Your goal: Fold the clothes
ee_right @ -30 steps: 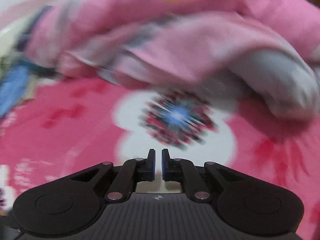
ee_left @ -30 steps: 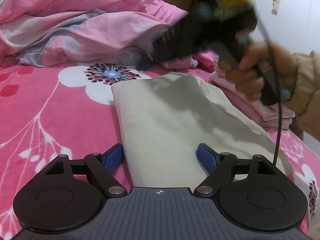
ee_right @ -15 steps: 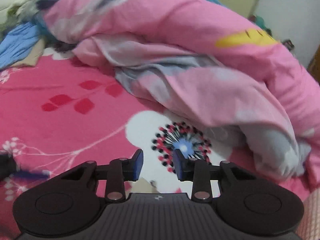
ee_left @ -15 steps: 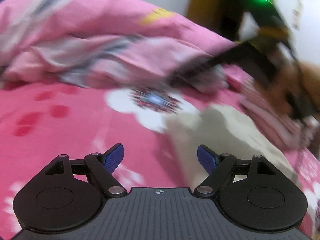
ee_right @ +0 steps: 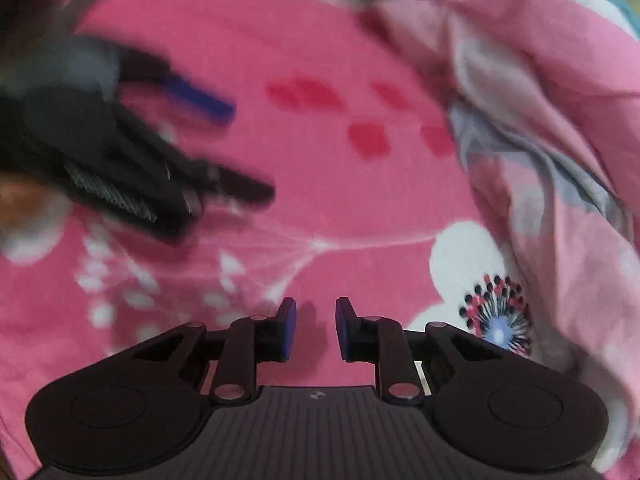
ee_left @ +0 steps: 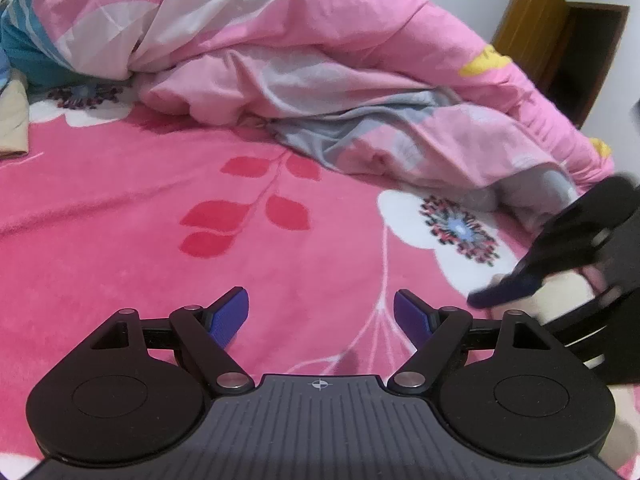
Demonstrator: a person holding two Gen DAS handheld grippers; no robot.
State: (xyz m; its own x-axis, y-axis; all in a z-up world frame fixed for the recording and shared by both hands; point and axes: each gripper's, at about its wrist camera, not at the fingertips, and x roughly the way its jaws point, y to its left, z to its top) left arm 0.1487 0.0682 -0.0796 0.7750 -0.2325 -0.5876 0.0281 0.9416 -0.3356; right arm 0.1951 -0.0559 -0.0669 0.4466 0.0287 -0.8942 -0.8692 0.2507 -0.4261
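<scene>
Basically, the only garment we can see now is a beige cloth point(ee_left: 560, 292) at the far right edge of the left wrist view, mostly hidden behind the right gripper point(ee_left: 492, 298); a second beige piece point(ee_left: 12, 120) pokes in at the left edge, and we can't tell what it is. Neither is between any fingers.

Left gripper point(ee_left: 321, 314): fingers spread wide, nothing between them, over bare pink floral blanket point(ee_left: 120, 220). Right gripper in its own view point(ee_right: 316, 330): narrow gap, jaws closing, only blanket behind the gap, no fabric pinched. Left gripper shows blurred at the left of that view point(ee_right: 240, 148).

Crumpled pink duvet point(ee_left: 320, 60) heaped along the far side, wooden door point(ee_left: 532, 20) far right.

Our read: between folds, heading for the next garment or corner. To do it well:
- get the beige cloth centred in view before committing
- reopen the right fingers ahead of the edge
- pinch one layer at a corner, not the blanket pile under it
- keep clear of the duvet so it doesn't snag
- both hands grab matching corners, then lift together
</scene>
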